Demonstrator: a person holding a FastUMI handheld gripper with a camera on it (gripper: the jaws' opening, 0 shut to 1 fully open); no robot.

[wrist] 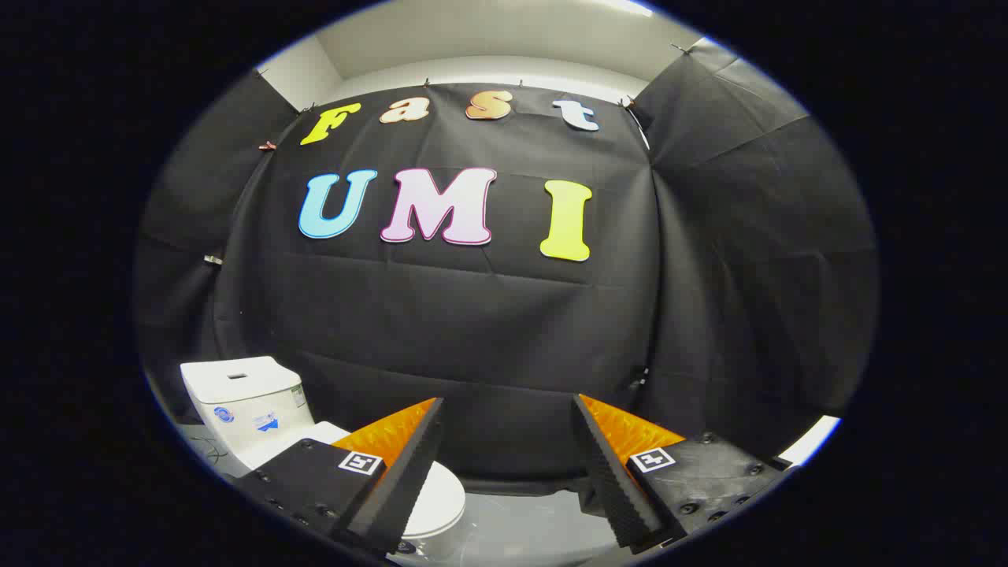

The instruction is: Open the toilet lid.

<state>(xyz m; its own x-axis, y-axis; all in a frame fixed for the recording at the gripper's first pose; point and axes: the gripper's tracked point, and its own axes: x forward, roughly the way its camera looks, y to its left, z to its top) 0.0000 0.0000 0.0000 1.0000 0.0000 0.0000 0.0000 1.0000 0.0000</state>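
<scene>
A white toilet stands low on the left, with its tank (244, 398) against the black booth wall. Its lid (441, 492) lies flat and closed over the bowl, partly hidden behind my left finger (394, 465). My gripper (508, 413) hangs in the air above and to the right of the toilet, open wide with nothing between its orange-and-black fingers. The right finger (622, 465) is well clear of the toilet. Neither finger touches the lid.
Black cloth walls close the booth behind and to the right. The pale floor (535, 524) shows beneath the fingers, to the right of the bowl. A thin cable (206, 453) lies on the floor beside the tank.
</scene>
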